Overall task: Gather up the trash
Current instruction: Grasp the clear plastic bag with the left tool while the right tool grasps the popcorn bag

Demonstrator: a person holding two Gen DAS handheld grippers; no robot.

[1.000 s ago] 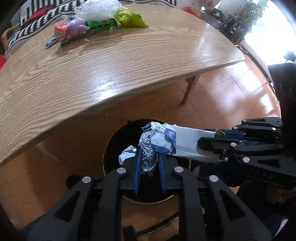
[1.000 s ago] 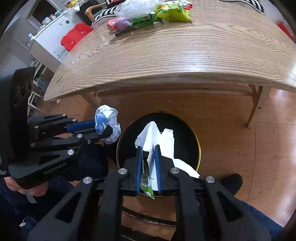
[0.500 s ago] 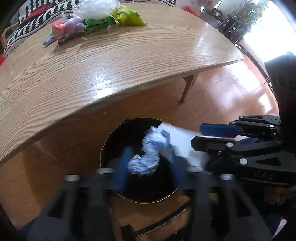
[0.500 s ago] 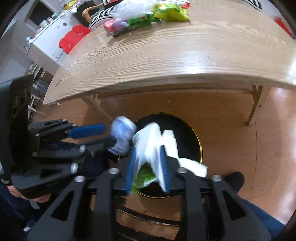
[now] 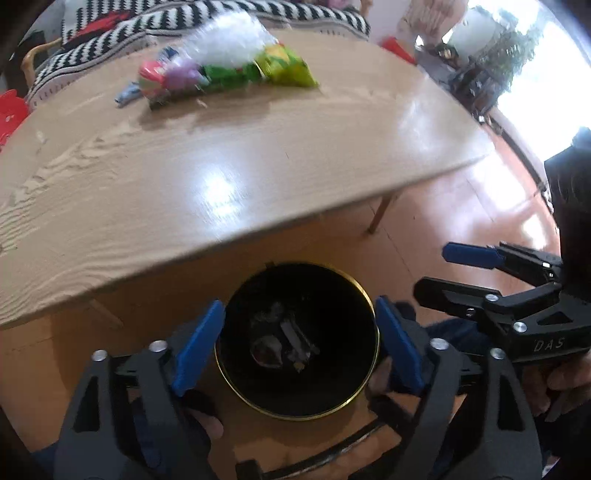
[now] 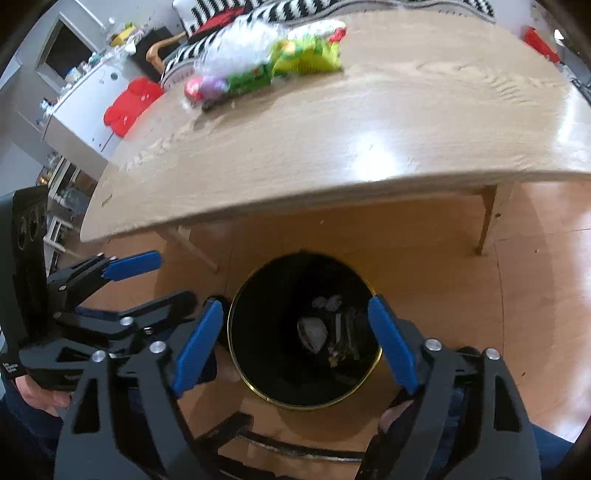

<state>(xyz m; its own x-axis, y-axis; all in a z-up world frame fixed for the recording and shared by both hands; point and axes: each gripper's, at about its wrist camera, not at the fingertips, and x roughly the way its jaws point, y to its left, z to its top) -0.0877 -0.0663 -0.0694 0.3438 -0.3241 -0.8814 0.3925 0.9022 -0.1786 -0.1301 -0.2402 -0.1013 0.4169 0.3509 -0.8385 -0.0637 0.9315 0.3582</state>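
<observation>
A black round bin with a gold rim (image 5: pixel 356 397) (image 6: pixel 258 387) stands on the floor in front of the wooden table (image 5: pixel 240 177) (image 6: pixel 369 129). Crumpled wrappers (image 5: pixel 280 343) (image 6: pixel 321 328) lie at its bottom. My left gripper (image 5: pixel 297 341) is open and empty above the bin; it also shows in the right wrist view (image 6: pixel 173 280). My right gripper (image 6: pixel 295 338) is open and empty above the bin, and shows at the right of the left wrist view (image 5: pixel 436 269). More trash lies at the table's far side: a clear plastic bag (image 5: pixel 225 40), a yellow-green packet (image 5: pixel 286 68) (image 6: pixel 306 55), a green wrapper (image 5: pixel 221 75) and a red-pink wrapper (image 5: pixel 155 75).
A black-and-white striped cushion (image 5: pixel 110 33) lies behind the table. A white cabinet (image 6: pixel 85 107) and a red stool (image 6: pixel 129 103) stand at the left. Table legs (image 6: pixel 487 221) stand near the bin on the orange floor (image 6: pixel 535 295).
Both grippers opened. The crumpled blue-silver wrapper from the left and the white and green wrapper from the right dropped into the bin. Both views tilted up toward the table.
</observation>
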